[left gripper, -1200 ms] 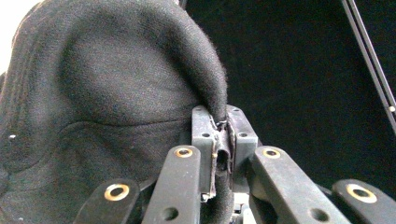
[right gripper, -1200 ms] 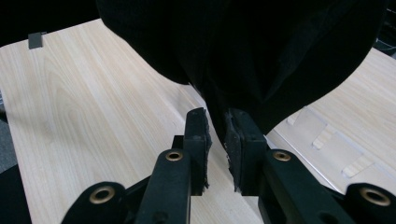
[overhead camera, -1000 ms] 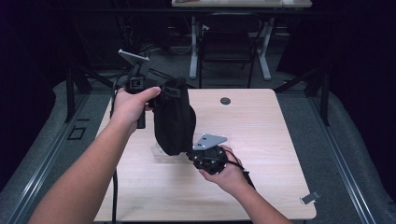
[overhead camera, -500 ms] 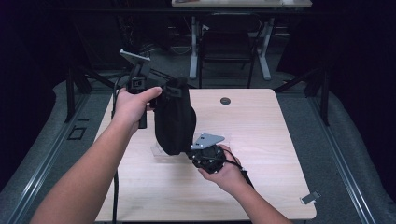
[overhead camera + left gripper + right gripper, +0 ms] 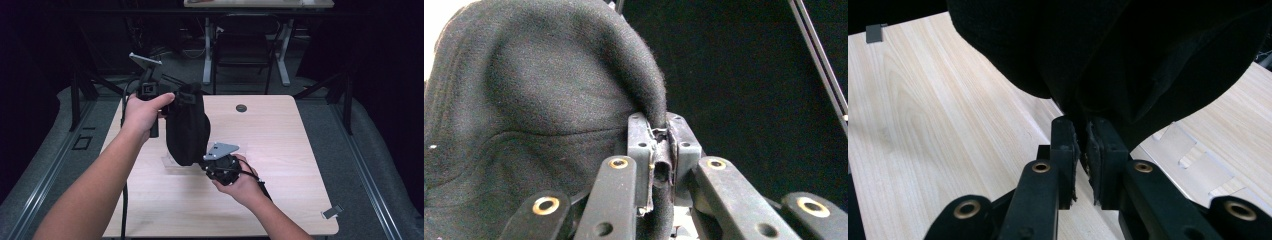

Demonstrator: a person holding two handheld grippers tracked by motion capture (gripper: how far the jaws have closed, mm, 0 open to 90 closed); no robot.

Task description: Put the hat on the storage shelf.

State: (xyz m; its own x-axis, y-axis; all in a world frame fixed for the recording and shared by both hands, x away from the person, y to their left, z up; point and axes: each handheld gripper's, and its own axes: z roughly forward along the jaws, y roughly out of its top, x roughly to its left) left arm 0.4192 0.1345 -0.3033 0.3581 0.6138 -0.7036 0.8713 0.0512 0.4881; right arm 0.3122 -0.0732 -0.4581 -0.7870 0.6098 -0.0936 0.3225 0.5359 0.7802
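A: Where is the black cloth bag (image 5: 187, 127) right now?

B: It hangs above the wooden surface (image 5: 280, 145), stretched between your two grippers. Your left gripper (image 5: 172, 97) is raised at the bag's top, and your right gripper (image 5: 204, 164) is low, at its bottom edge, close over the surface.

A: What are my left jaws doing?

B: In the left gripper view they are almost fully closed, pinching a rolled rim of the bag (image 5: 549, 115) between them. The fabric bulges up and to the left of the jaws.

A: And the right ones?

B: Your right jaws have just opened a touch, yet in the right gripper view they are nearly closed, with a fold of the dark bag (image 5: 1128, 55) caught between the pads. The pale wood (image 5: 943, 125) lies just beneath.

A: Anything else around?

B: A flat clear piece (image 5: 170, 161) lies on the surface under the bag, a round dark grommet (image 5: 241, 108) sits near the far edge, and a small clip (image 5: 331, 212) rests at the near right corner.
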